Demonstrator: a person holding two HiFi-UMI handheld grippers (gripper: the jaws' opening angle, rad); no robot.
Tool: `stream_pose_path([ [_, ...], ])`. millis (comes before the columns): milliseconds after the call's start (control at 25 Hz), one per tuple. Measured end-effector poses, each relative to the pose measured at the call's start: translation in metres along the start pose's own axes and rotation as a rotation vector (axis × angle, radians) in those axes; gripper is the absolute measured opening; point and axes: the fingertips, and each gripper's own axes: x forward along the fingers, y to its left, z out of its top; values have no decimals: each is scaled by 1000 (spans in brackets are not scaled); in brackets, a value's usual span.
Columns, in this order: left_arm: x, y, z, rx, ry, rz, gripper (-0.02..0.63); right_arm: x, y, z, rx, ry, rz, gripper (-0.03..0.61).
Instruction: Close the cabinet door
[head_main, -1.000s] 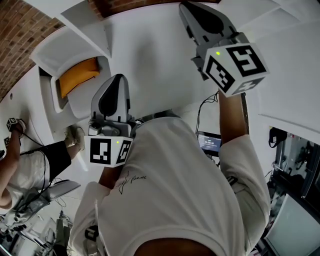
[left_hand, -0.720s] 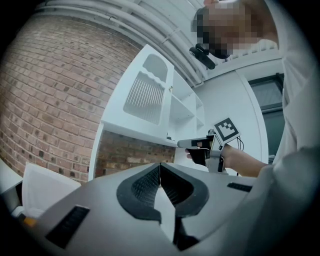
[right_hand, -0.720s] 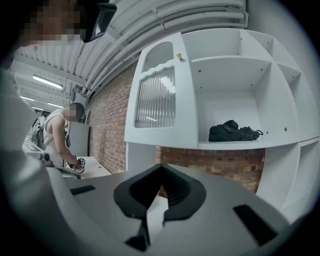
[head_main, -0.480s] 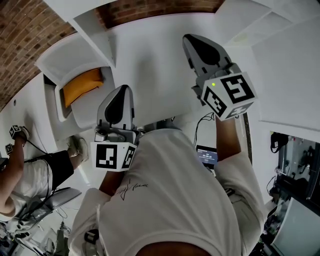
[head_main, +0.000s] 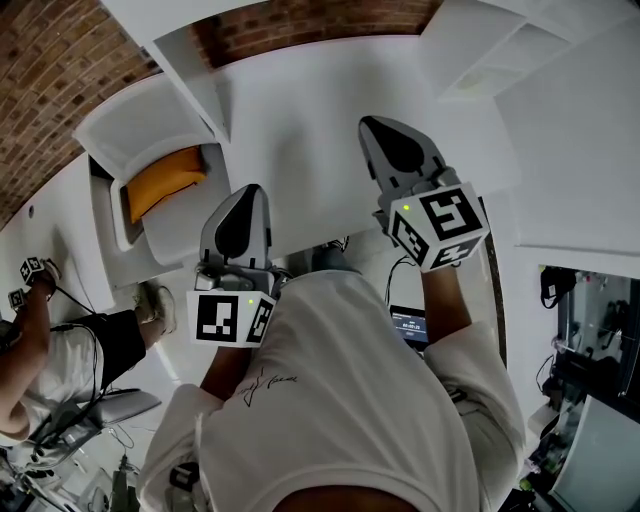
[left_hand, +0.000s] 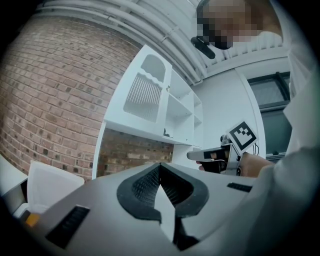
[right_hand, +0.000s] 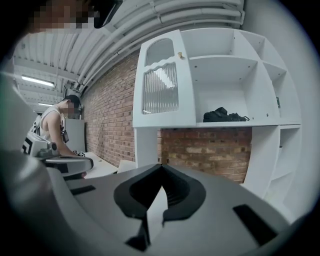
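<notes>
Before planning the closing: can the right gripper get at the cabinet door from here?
Probably yes. In the right gripper view nothing stands between the right gripper and the cabinet door. The door sits higher than the gripper, so it would have to be raised.

Illumination is bright and even across all three views. The white cabinet (right_hand: 220, 85) shows no blown highlights.

Right gripper view: a fluorescent strip (right_hand: 37, 80) glows at 9 o'clock. The ribbed-glass cabinet door (right_hand: 161, 87) carries a pale reflection, and soft shadow lies on the brick wall (right_hand: 200, 150) beneath the shelf.

Both gripper views show strong fisheye bending and a black vignette at every corner. The right gripper (right_hand: 161, 172) and left gripper (left_hand: 160, 170) fill 6 o'clock, soft and out of focus.

Head view: sharp, with straight edges bowing toward the rim and the brickwork (head_main: 50, 70) darker at 10 o'clock.
</notes>
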Motion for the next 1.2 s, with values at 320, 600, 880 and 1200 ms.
stream_pose_path([
  [320, -19, -10, -3, 2, 6, 1, 15, -23, 16, -14, 11, 21, -22, 23],
  [600, -34, -10, -4, 15, 11, 0, 15, -37, 30, -22, 27, 27, -45, 23],
  [880, -46, -10, -10, -2, 22, -6, 15, -46, 41, -34, 37, 50, -58, 23],
  [1200, -59, -4, -22, -23, 44, 8, 15, -59, 58, -51, 53, 82, -78, 23],
])
